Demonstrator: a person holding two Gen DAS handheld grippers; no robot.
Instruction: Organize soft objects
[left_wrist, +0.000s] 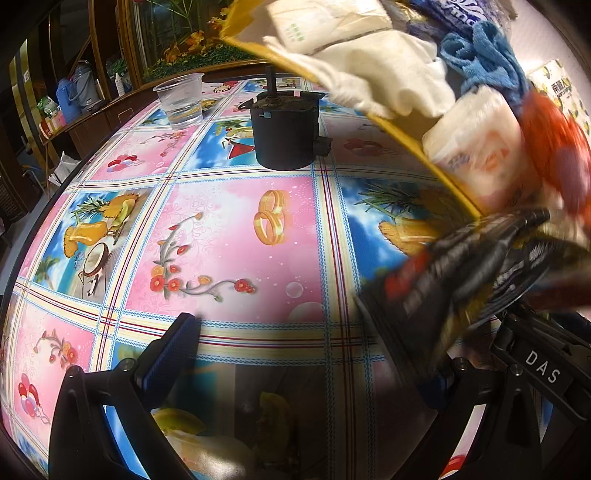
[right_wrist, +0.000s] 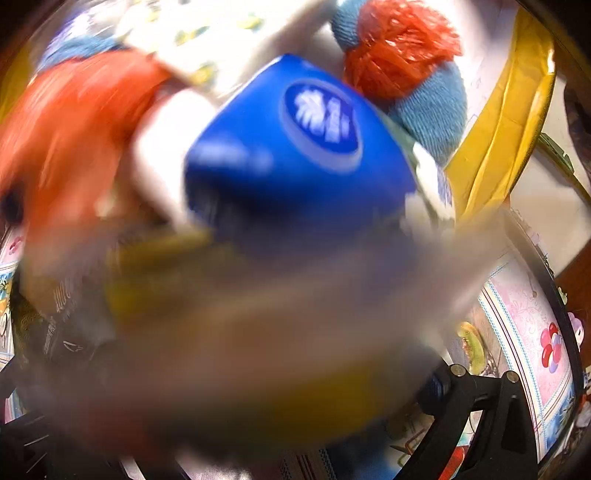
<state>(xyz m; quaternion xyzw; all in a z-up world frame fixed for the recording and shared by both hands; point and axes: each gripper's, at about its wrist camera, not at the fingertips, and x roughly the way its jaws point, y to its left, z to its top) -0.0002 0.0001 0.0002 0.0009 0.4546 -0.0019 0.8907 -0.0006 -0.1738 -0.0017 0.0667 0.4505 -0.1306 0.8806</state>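
Observation:
A yellow container (left_wrist: 402, 138) at the upper right holds soft things: a white cloth (left_wrist: 388, 77), a blue towel (left_wrist: 484, 62), a tissue pack (left_wrist: 480, 155) and a red mesh ball (left_wrist: 554, 147). My left gripper (left_wrist: 306, 354) is open over the tablecloth, and a blurred black packet (left_wrist: 461, 266) crosses its right finger. In the right wrist view a blurred pale packet (right_wrist: 258, 332) fills the space between my right gripper's fingers (right_wrist: 476, 402), over a blue tissue pack (right_wrist: 295, 162), the red mesh (right_wrist: 399, 51), blue cloth (right_wrist: 436, 114) and the container's yellow wall (right_wrist: 509, 122).
A black round motor-like part (left_wrist: 284, 129) and a clear plastic cup (left_wrist: 181, 99) stand on the patterned tablecloth (left_wrist: 229, 229) at the far side. A wooden cabinet with bottles stands beyond the table's left edge.

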